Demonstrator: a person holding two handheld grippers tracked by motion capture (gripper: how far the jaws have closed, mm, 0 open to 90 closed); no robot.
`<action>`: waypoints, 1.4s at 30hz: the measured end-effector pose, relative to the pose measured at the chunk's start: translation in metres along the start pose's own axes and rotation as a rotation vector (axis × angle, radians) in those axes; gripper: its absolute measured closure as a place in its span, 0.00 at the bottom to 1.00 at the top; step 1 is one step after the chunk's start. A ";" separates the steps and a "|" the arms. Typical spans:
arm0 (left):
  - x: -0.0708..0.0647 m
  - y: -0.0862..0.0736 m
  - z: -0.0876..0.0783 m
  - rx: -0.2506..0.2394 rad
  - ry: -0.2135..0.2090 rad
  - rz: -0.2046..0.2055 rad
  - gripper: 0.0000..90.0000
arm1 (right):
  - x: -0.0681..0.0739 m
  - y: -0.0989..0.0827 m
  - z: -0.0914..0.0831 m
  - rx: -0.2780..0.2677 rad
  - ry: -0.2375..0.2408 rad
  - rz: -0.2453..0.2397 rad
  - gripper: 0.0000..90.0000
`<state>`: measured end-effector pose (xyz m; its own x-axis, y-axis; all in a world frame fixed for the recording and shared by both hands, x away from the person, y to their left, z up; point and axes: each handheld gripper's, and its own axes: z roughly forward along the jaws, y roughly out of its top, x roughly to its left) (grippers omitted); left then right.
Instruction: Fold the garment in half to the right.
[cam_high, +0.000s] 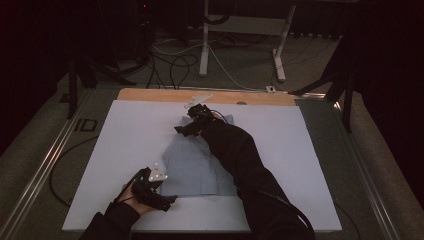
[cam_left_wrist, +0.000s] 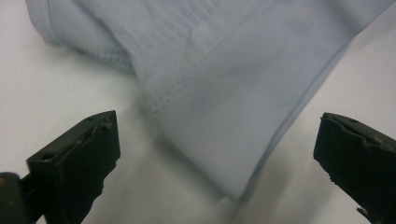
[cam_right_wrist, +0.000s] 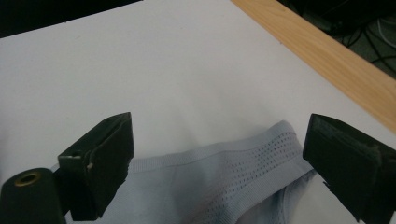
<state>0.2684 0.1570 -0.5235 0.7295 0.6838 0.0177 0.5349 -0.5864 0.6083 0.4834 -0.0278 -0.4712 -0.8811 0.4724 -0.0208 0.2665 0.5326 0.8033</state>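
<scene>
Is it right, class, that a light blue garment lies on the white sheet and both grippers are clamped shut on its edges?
Not quite. The light blue garment does lie on the white sheet, but the left gripper and right gripper stand open, as both gripper views show.

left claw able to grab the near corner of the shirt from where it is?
Probably yes. The left claw is open, and the shirt corner lies flat on the white table cover between its jaws, with nothing in the way.
</scene>
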 end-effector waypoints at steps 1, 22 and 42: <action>0.000 0.000 0.001 0.001 -0.001 0.000 0.07 | -0.001 0.000 0.001 0.008 -0.002 0.004 0.10; -0.006 0.006 0.004 0.006 -0.065 0.029 0.69 | -0.010 -0.001 0.015 0.045 0.004 0.038 0.12; -0.005 0.010 -0.004 -0.067 -0.099 0.022 0.97 | -0.023 0.011 0.029 0.106 -0.052 0.140 0.18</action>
<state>0.2685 0.1488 -0.5143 0.7812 0.6227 -0.0449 0.4910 -0.5683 0.6603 0.5183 -0.0122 -0.4794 -0.8118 0.5815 0.0533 0.4272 0.5292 0.7331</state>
